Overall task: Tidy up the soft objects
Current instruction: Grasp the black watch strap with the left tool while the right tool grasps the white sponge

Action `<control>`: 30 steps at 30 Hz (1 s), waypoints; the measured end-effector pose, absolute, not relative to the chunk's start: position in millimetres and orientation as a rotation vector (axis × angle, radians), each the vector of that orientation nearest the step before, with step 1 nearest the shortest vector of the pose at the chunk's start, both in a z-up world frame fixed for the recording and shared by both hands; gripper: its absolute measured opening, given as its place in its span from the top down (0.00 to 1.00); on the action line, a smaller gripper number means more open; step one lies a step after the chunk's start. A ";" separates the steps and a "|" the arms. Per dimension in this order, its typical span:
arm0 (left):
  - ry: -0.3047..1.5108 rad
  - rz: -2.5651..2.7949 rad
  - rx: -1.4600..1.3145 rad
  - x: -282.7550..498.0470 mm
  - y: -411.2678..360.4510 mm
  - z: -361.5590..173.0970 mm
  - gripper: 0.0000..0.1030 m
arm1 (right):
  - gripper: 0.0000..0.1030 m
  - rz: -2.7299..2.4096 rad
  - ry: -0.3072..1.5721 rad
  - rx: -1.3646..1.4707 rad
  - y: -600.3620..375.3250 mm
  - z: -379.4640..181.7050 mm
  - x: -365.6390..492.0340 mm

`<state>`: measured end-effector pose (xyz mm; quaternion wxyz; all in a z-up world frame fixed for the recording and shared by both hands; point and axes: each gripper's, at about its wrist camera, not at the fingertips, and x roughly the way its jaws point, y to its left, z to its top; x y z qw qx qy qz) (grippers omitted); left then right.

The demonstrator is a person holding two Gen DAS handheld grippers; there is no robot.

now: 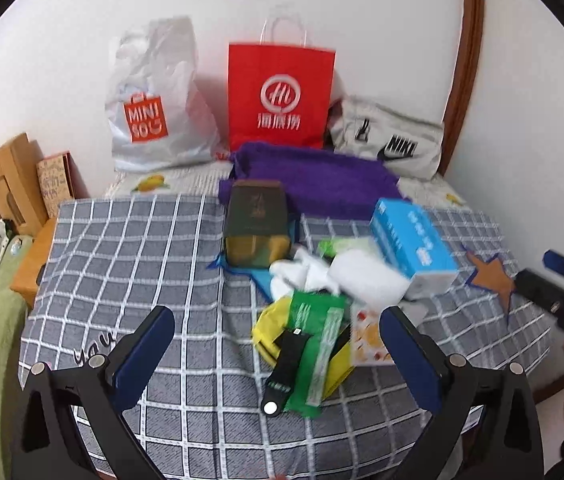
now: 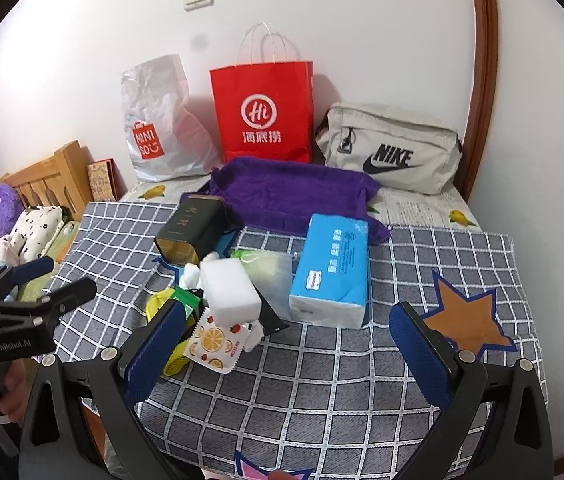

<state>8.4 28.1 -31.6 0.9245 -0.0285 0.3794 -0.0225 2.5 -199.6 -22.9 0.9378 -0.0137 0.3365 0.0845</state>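
A pile of items lies on the grey checked cloth (image 2: 322, 380): a blue tissue pack (image 2: 330, 272), a white sponge block (image 2: 231, 292), a mesh pouch (image 2: 273, 276), a fruit-print sachet (image 2: 215, 342), a dark tin (image 2: 191, 228), a yellow bag (image 1: 265, 332), a green packet (image 1: 314, 332) and a black strap (image 1: 286, 364). A purple towel (image 2: 290, 196) lies behind. My left gripper (image 1: 277, 344) is open and empty above the yellow bag and strap. My right gripper (image 2: 286, 332) is open and empty in front of the pile.
Against the white wall stand a Miniso plastic bag (image 2: 161, 136), a red paper bag (image 2: 263, 116) and a grey Nike bag (image 2: 390, 152). A wooden bed frame (image 2: 49, 184) with bedding and a purple plush (image 2: 3, 208) is at the left. A brown door frame (image 2: 482, 80) rises on the right.
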 end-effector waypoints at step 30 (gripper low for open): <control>0.850 -0.304 -0.111 35.4 47.3 -158.1 0.27 | 0.02 0.169 0.919 -0.105 -172.5 -117.0 67.1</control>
